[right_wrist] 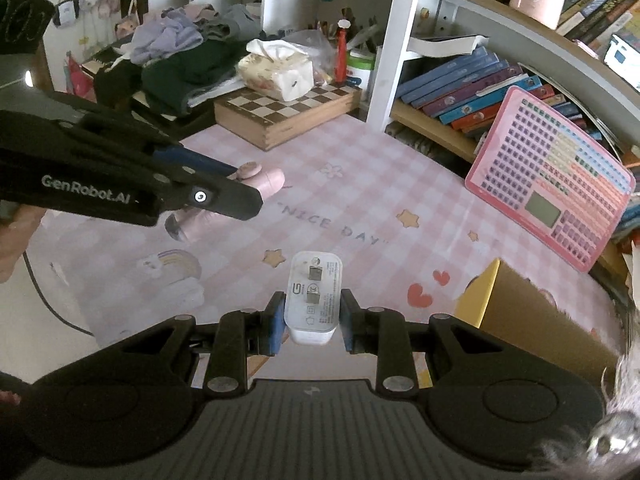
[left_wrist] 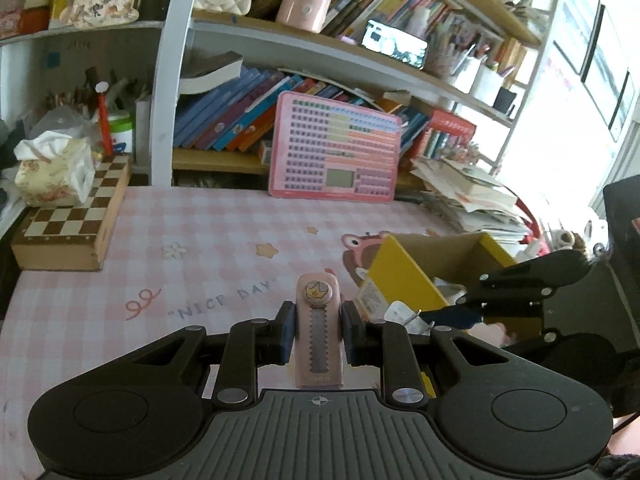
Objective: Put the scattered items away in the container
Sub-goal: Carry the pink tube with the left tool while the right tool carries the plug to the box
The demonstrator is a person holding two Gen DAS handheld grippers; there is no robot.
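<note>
My left gripper (left_wrist: 318,334) is shut on a pink utility knife (left_wrist: 318,328) with a crown sticker, held above the pink checked desk mat (left_wrist: 192,248). In the right wrist view the same gripper (right_wrist: 240,184) hangs at the left with the pink knife (right_wrist: 264,180) sticking out. My right gripper (right_wrist: 312,316) is shut on a white charger plug (right_wrist: 312,296), also lifted off the mat (right_wrist: 360,200). In the left wrist view the right gripper (left_wrist: 424,318) reaches in from the right with the white charger (left_wrist: 402,314), close to the yellow cardboard box (left_wrist: 404,276). That box (right_wrist: 528,312) stands open at the lower right.
A wooden chessboard box (left_wrist: 72,220) with a tissue pack (left_wrist: 52,172) on it sits at the mat's left. A pink learning tablet (left_wrist: 336,148) leans on the bookshelf behind. Stacked papers (left_wrist: 472,196) lie at the right, beyond the box. A clothes pile (right_wrist: 180,52) lies past the chessboard (right_wrist: 288,112).
</note>
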